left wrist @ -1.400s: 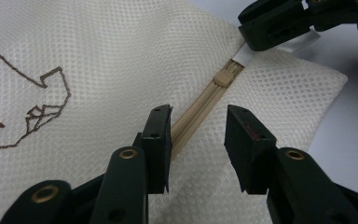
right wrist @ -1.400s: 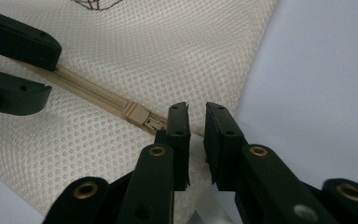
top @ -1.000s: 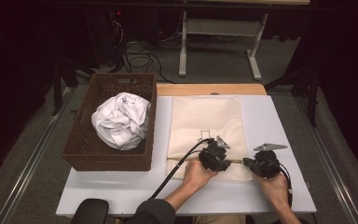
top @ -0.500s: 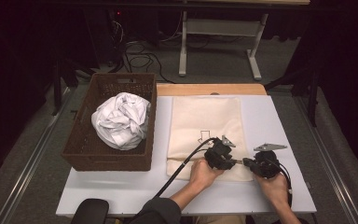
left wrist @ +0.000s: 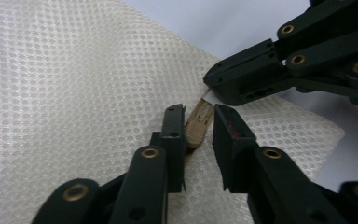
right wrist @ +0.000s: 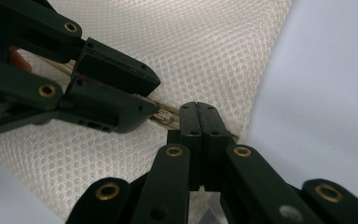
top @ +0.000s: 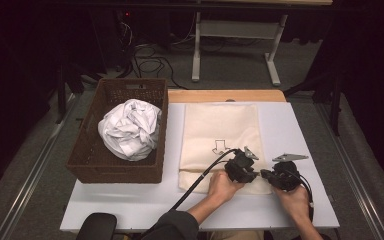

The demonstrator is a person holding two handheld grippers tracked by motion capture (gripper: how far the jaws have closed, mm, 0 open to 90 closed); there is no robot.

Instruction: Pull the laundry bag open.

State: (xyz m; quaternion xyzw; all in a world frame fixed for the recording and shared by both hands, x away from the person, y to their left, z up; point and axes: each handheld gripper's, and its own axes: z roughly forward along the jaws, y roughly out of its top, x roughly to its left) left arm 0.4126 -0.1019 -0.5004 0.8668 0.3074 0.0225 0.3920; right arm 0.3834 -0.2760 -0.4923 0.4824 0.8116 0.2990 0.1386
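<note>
Mesh laundry bag (top: 222,145) lying flat on the white table (top: 130,205), its near edge toward the person; a brown wicker basket (top: 117,170) with a crumpled white garment (top: 130,127) stands to its left, apart from the work.

Both grippers meet at the bag's near right corner. The right gripper (right wrist: 198,112) has its jaws pressed fully together on the bag's edge, at what looks like a zipper band (right wrist: 161,114); this reads as an anchoring grip, holding the fabric taut and still so the other tool can work against it. In the left gripper view the same closed tips (left wrist: 223,81) lie on the mesh just beyond the left tool's reach.

The left gripper (left wrist: 200,123) straddles a small tan tab (left wrist: 199,123), probably the zipper pull, standing up between its two jaws. The jaws have just been closing in on it, and a narrow gap remains on either side, so the tab is framed rather than pinched.

From the high view, the left gripper (top: 240,167) and right gripper (top: 284,175) sit almost touching, tips turned toward each other. The likely purpose is opening the bag to receive the garment.
</note>
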